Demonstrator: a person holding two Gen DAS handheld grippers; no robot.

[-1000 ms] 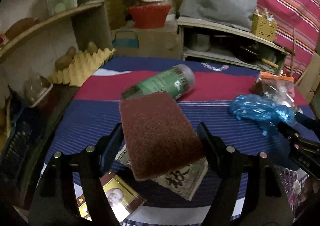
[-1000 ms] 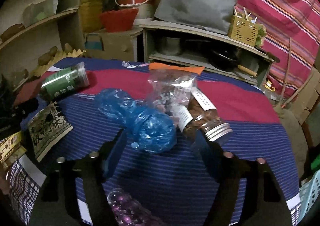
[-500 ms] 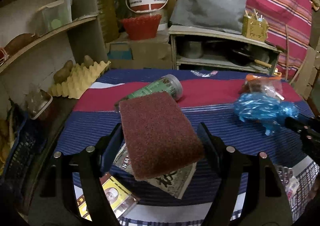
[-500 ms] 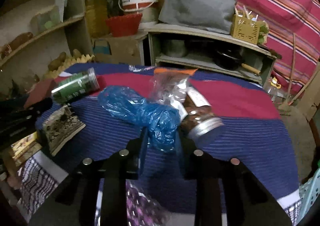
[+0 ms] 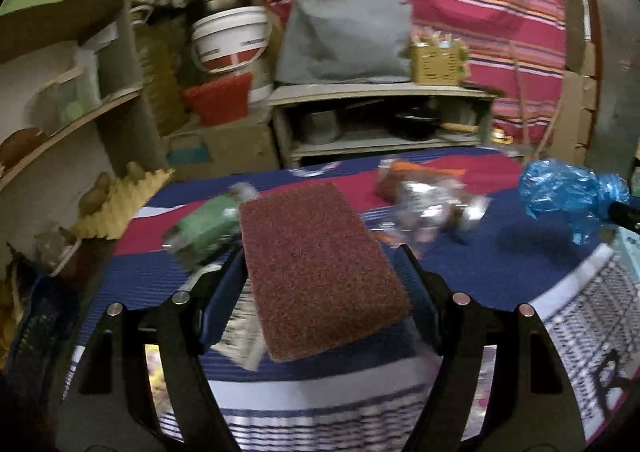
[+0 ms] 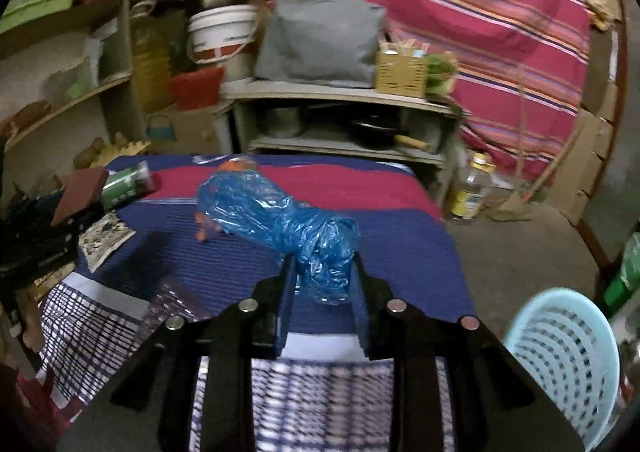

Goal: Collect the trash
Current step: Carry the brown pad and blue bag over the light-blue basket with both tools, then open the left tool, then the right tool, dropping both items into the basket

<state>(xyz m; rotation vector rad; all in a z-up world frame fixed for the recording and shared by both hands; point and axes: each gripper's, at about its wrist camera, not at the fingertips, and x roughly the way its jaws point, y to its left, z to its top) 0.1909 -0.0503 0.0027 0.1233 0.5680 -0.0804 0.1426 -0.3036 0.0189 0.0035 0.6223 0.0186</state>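
Note:
My left gripper [image 5: 320,256] is shut on a reddish-brown scouring pad [image 5: 316,272], which it holds above the striped tablecloth [image 5: 500,264]. In the right wrist view the pad [image 6: 78,192] shows at the far left. My right gripper [image 6: 323,268] is shut on a crumpled blue plastic bag [image 6: 272,216], lifted clear of the cloth. In the left wrist view the same bag [image 5: 564,192] hangs at the right. On the floor at the lower right stands a light blue slatted basket [image 6: 560,352].
On the table lie a green canister [image 6: 128,182], a printed paper packet [image 6: 104,236] and a jar in a clear bag [image 5: 428,204]. Shelves [image 6: 340,92] with pots stand behind. A bottle [image 6: 472,188] stands on the floor beside the table.
My right gripper shut on the blue bag and lifted it off the table, swinging right so the basket came into view. The left gripper, still holding the pad, swung right too.

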